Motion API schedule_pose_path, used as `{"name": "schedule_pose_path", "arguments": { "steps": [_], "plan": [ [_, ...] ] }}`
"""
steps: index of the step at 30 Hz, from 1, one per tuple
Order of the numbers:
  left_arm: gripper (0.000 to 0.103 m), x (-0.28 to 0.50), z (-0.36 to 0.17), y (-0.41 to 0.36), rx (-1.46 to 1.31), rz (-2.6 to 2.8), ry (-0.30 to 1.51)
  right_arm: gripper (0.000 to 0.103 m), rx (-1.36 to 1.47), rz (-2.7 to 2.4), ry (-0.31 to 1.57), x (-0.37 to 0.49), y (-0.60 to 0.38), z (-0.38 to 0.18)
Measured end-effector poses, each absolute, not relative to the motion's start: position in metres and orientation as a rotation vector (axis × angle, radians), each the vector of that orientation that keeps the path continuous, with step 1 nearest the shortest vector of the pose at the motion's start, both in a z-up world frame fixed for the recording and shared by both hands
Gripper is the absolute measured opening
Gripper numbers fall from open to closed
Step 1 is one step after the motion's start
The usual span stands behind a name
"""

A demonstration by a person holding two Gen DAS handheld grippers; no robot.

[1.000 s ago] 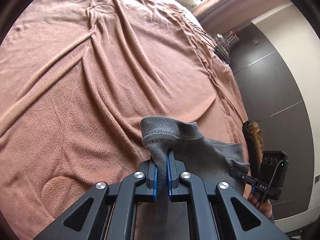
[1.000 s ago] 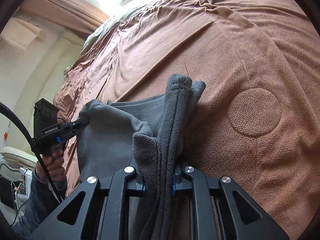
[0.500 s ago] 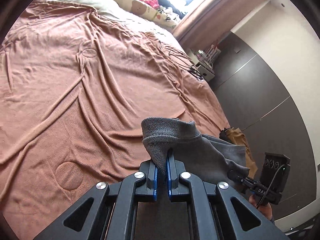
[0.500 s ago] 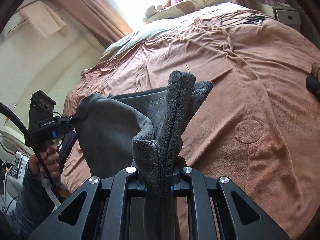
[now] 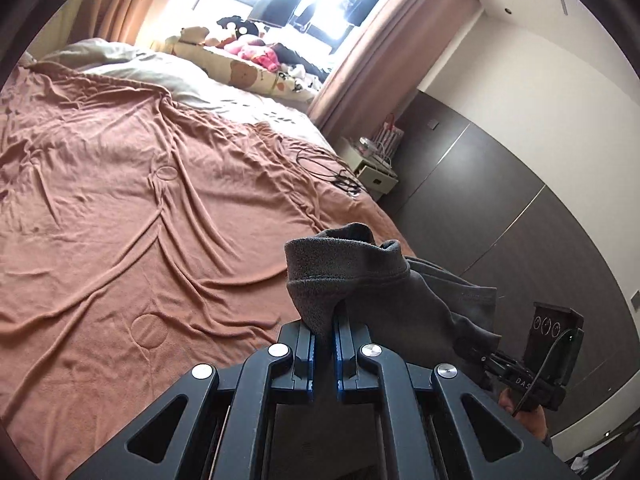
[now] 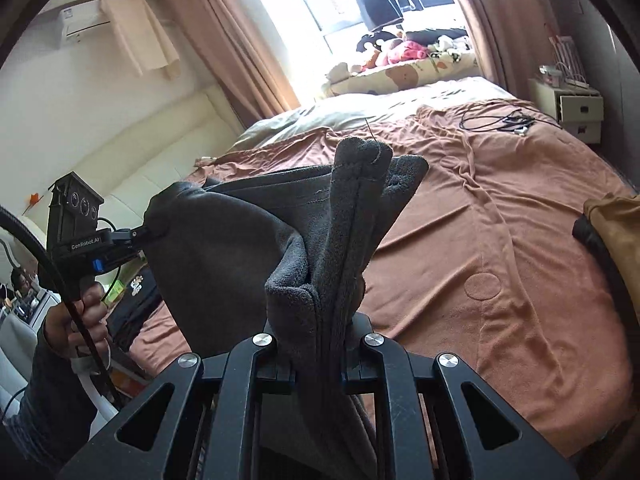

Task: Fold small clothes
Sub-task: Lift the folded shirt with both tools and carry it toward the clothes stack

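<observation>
The left gripper (image 5: 324, 344) and right gripper (image 6: 316, 344) each pinch the bunched grey garment (image 6: 248, 240), its lower part hidden behind them.

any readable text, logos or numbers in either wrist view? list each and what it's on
"GenRobot.AI": white print on the side of the left gripper, right wrist view.
"DAS": partial white print on the side of the right gripper, left wrist view; the rest is cut off.
Three round symbols on each gripper's black rear panel: too small to read.
White mark on the air conditioner: blurred, unreadable.
No text on the grey garment.
</observation>
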State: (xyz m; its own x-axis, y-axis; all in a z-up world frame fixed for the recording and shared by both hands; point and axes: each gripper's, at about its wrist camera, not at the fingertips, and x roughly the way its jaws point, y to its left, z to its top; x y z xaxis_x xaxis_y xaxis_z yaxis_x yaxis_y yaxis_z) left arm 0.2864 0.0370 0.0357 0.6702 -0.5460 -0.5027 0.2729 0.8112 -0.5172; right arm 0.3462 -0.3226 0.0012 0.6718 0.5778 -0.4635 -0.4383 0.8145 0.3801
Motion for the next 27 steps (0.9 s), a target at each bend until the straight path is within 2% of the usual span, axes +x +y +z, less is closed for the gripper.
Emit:
{"name": "schedule_pose_path", "arguments": {
  "steps": [11,27],
  "plan": [
    [0.007,0.21,0.087,0.021,-0.406,-0.497,0.588,0.01,0.173,0.554,0.49,0.271,-0.351,0.047],
    [0.007,0.162,0.158,-0.065,-0.332,-0.588,0.51,0.01,0.118,0.485,0.379,0.204,-0.427,0.091]
  ]
}}
